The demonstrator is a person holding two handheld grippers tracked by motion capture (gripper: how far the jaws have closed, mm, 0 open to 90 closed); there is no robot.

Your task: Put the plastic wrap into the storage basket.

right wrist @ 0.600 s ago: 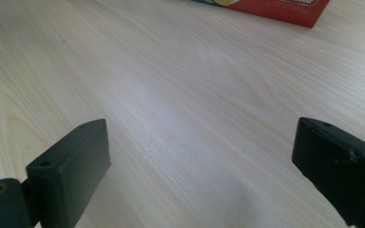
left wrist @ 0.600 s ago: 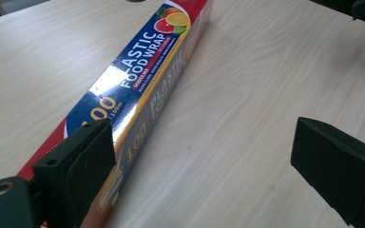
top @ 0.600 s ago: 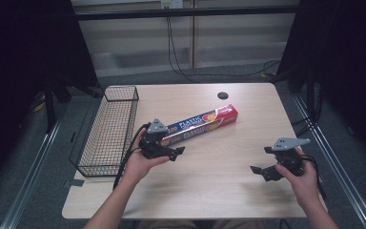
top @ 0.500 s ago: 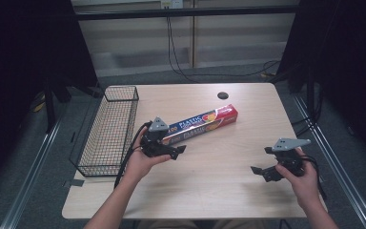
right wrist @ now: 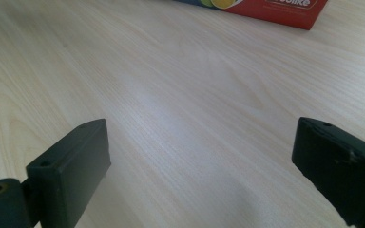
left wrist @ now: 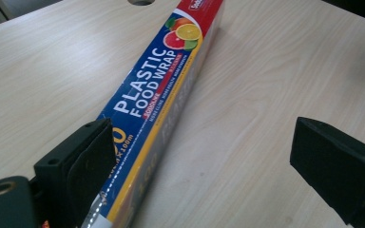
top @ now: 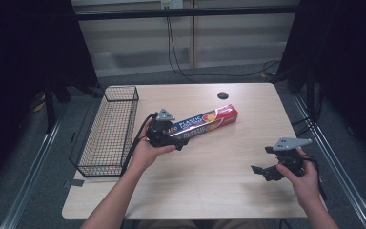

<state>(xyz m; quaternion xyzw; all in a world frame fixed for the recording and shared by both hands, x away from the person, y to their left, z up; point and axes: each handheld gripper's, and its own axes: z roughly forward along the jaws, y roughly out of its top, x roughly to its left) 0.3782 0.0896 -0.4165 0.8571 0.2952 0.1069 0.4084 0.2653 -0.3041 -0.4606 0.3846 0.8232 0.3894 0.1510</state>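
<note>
At the table's (top: pixel 228 191) left edge stands a black wire basket (top: pixel 106 131), long and narrow, running from near the far left corner toward the near edge. Just to its right, a hand holds the left gripper (top: pixel 174 141), its cable trailing down beside the basket. This gripper sits at the near-left end of the plastic food wrap box (top: pixel 205 122), a long blue box with a red far end, which lies flat near the middle of the surface, slanting from the left gripper up toward the far right corner. In the left gripper view the jaws stand wide apart: one pad (left wrist: pixel 88 164) is right against the box's (left wrist: pixel 159 85) blue top face at its near end, while the other pad is well clear of it over bare wood, so the box is between the jaws but not clamped. Beyond the box's red end, a small dark round hole (top: pixel 222 95) sits close to the far edge. Toward the near right corner, well apart from the box, the other hand holds the right gripper (top: pixel 262 164) above bare wood. In the right gripper view its jaws are spread wide with only table between them, and the red end of the box (right wrist: pixel 285 10) lies farther off.
</note>
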